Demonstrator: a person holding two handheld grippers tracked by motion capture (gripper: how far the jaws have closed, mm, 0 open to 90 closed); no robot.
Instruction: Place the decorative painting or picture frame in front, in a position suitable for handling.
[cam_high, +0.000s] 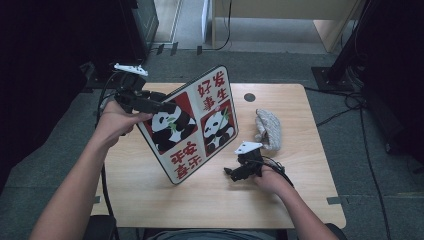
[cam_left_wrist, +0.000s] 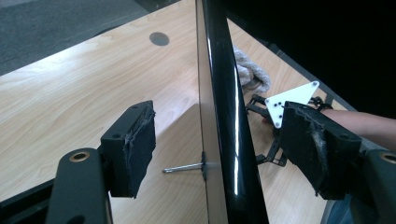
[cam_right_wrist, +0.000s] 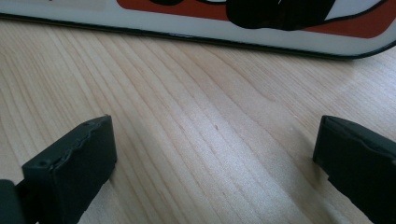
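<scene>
- High view: one panda board (cam_high: 192, 125) is standing tilted on its edge mid-table (cam_high: 150, 200), bare wood lying round it.
- Left tongs (cam_left_wrist: 219, 140) are straddling its top edge, pads off.
- Right tongs (cam_right_wrist: 215, 154) are gaping wide, w/ nothing between, near its bottom edge.
- One cloth (cam_high: 268, 129) is lying nearby.

One flat rectangular panel (cam_high: 192, 125) with rounded corners stands on edge on the one light wooden worktop (cam_high: 280, 200), printed with two black-and-white pandas and red characters. One crumpled grey knitted cloth (cam_high: 267, 129) lies near the worktop's right edge. One dark round cable hole (cam_high: 249, 97) sits by the far edge. Two black tongs: left (cam_high: 165, 106), right (cam_high: 229, 173).
</scene>
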